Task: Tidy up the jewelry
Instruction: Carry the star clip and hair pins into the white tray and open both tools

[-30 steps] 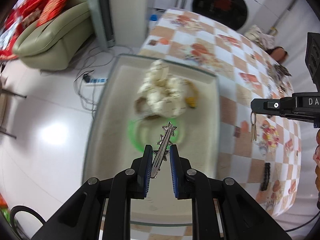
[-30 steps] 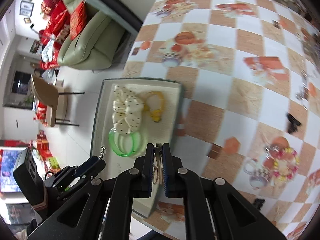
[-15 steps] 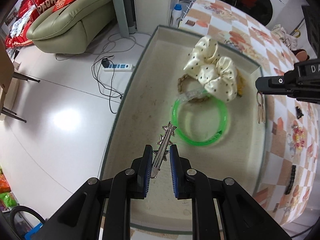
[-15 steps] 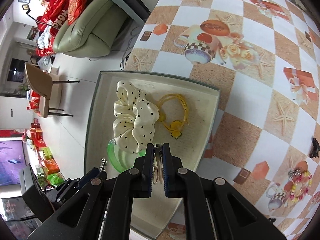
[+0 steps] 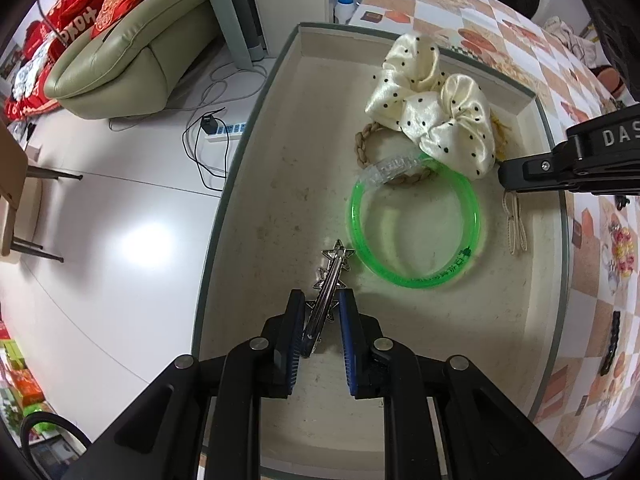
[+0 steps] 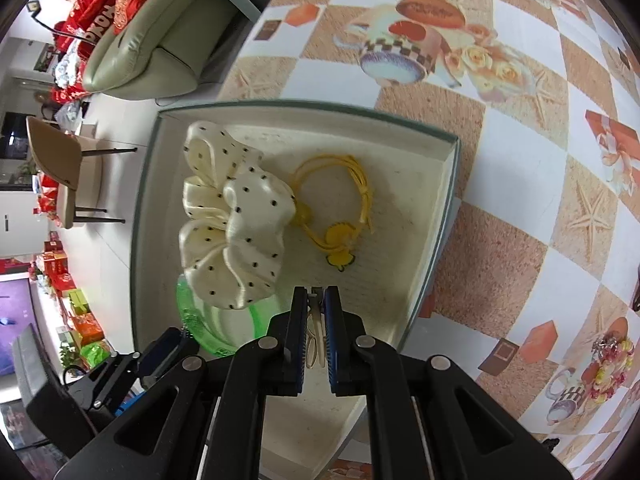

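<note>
Fingers (image 5: pixel 294 340) of left gripper (image 5: pixel 320 336) spread apart, silver star hair clip (image 5: pixel 326 294) leaning against the inner face of the left pad only, clear of the right pad, star tip reaching past the tips over the tray (image 5: pixel 256 184) floor. Just beyond: green bangle (image 5: pixel 414 220), flat in the tray. Farther: braided loop (image 5: pixel 362 142) under a cream dotted scrunchie (image 5: pixel 432 106). Right gripper (image 6: pixel 316 312) clamped on a pale looped hair tie (image 6: pixel 316 334), hanging between the pads above the tray. Beyond those tips: yellow hair tie (image 6: pixel 340 212) beside the scrunchie.
</note>
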A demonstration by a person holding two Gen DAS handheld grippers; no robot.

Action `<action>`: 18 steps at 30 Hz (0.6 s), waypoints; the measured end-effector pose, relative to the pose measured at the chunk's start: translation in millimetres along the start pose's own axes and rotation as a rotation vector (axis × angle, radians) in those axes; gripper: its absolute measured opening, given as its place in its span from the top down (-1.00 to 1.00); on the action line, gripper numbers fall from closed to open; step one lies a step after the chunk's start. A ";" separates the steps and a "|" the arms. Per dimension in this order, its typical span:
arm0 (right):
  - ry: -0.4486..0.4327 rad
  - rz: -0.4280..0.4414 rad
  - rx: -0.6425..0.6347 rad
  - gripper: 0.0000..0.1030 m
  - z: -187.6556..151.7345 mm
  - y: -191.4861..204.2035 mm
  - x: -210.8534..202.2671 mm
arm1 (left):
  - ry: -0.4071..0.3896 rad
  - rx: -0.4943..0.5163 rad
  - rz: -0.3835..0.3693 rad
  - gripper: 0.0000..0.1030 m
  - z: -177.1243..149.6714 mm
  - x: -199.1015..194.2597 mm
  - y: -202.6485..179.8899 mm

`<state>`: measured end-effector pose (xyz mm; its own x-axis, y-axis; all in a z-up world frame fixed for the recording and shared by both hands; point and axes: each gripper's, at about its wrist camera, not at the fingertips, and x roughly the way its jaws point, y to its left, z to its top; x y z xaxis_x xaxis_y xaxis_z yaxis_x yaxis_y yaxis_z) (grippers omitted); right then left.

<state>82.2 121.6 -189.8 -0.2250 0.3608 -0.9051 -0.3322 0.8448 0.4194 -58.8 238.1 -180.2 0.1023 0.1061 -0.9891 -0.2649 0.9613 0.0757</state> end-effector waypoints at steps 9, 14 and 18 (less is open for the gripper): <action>0.031 0.019 0.007 0.42 1.1 -5.1 9.3 | 0.023 0.022 0.031 0.56 2.4 -2.6 -7.2; 0.001 0.051 0.010 0.02 1.2 -3.2 -1.6 | 0.038 0.030 0.041 0.46 2.9 -5.2 -12.3; -0.039 0.095 0.007 -0.06 -4.4 -1.3 -20.0 | -0.021 0.040 0.075 -0.86 0.5 -19.4 -17.1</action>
<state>83.0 111.6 -171.9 -0.2195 0.4543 -0.8634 -0.3042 0.8090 0.5030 -55.8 219.7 -162.2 0.1036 0.1831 -0.9776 -0.2339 0.9598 0.1550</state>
